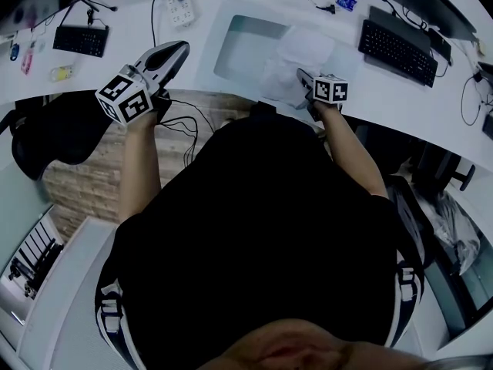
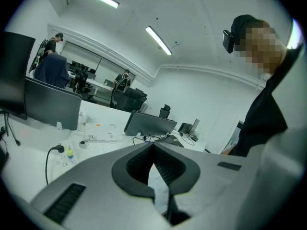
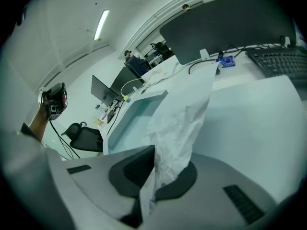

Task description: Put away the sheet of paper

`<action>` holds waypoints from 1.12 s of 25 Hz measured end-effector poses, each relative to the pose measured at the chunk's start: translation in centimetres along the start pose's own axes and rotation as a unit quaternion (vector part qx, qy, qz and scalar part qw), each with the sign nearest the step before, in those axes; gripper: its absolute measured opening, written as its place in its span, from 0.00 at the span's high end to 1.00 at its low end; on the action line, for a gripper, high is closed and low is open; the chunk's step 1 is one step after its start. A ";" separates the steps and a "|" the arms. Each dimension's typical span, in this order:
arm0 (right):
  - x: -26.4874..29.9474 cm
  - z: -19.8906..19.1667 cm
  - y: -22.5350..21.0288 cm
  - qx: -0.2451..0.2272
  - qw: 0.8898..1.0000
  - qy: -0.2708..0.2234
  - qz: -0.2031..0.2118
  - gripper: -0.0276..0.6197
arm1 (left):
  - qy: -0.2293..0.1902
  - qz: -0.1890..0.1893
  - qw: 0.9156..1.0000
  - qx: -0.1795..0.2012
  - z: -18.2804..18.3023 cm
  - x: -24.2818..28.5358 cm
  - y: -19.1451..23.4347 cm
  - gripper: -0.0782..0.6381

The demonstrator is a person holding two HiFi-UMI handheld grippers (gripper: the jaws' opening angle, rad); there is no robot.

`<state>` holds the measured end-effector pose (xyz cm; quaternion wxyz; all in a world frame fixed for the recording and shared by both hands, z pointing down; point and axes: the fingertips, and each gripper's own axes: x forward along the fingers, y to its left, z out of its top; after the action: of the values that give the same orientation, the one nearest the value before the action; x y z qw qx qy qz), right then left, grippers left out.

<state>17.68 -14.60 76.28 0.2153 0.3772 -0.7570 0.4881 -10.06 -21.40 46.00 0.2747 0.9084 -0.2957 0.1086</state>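
Counter [image 1: 400, 110] is long and white, in an office full of monitors [image 2: 149, 123]. Your right gripper [image 3: 153, 150] has its fingers clamped on the crumpled sheet of paper [image 3: 184, 114] beside the tray [image 1: 208, 60], and only its own view shows that pinch. Left gripper [image 2: 153, 143] fingers are together, empty.

No word, brand or number can be read anywhere. The only signs are black-and-white square code markers. They stand on the cube [image 1: 123, 97] of the left claw [image 1: 179, 51] and on the matching cube [image 1: 331, 89] of the right claw [image 1: 303, 75]. Key legends on the left keyboard [image 1: 81, 40] and the right keyboard [image 1: 398, 51], both on the desk [image 1: 123, 14], are too small to read.
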 end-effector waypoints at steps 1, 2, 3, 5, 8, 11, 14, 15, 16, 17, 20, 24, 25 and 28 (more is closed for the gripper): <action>0.1 -0.2 0.0 0.014 1.000 0.001 0.003 0.94 | -0.001 0.000 1.000 -0.002 -0.1 0.0 0.0 0.86; 0.2 -0.4 0.0 0.023 1.000 0.004 0.004 0.94 | -0.002 0.000 1.000 -0.004 -0.2 0.1 0.0 0.86; 0.3 -0.7 0.0 0.026 1.000 0.008 0.003 0.94 | -0.003 0.000 1.000 -0.005 -0.3 0.2 -0.1 0.86; 0.4 -1.1 -0.2 0.029 0.999 0.015 -0.002 0.94 | -0.002 -0.002 1.000 -0.006 -0.4 0.2 -0.2 0.86; 0.6 -1.3 -0.6 0.041 0.999 0.018 -0.009 0.94 | 0.000 -0.001 1.000 -0.006 -0.5 0.2 -0.2 0.86; 0.6 -1.5 -1.1 0.049 0.998 0.021 -0.016 0.94 | -0.001 -0.001 1.000 -0.008 -0.6 0.2 -0.2 0.86; 0.7 -1.3 -1.5 0.067 0.997 0.015 -0.018 0.94 | 0.001 -0.002 1.000 -0.007 -0.8 0.3 -0.3 0.86; 0.8 -1.3 -1.5 0.071 0.997 0.013 -0.018 0.94 | 0.000 -0.002 1.000 -0.008 -0.8 0.4 -0.3 0.86; 0.9 -1.3 -1.5 0.073 0.997 0.012 -0.019 0.94 | -0.001 -0.003 1.000 -0.009 -0.9 0.3 -0.4 0.86; 1.0 -1.3 -1.4 0.074 0.997 0.012 -0.019 0.94 | -0.001 -0.003 1.000 -0.009 -0.9 0.3 -0.5 0.86; 1.4 -1.2 -1.0 0.074 0.997 0.016 -0.019 0.94 | 0.000 -0.002 1.000 -0.009 -0.9 0.0 -0.6 0.86; 1.9 -1.1 -0.5 0.079 0.997 0.021 -0.015 0.94 | -0.002 0.001 1.000 -0.013 -1.0 -0.5 -0.6 0.86; 2.1 -1.1 -0.3 0.081 0.996 0.021 -0.012 0.94 | -0.003 0.002 1.000 -0.013 -1.0 -0.7 -0.5 0.86; 2.7 -0.8 0.3 0.084 0.996 0.021 -0.003 0.94 | -0.003 0.006 1.000 -0.015 -1.3 -1.2 -0.4 0.86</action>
<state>15.71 -14.80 78.29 0.2003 0.3862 -0.7075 0.5569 -10.80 -19.84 46.47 0.2867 0.9028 -0.3034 0.1035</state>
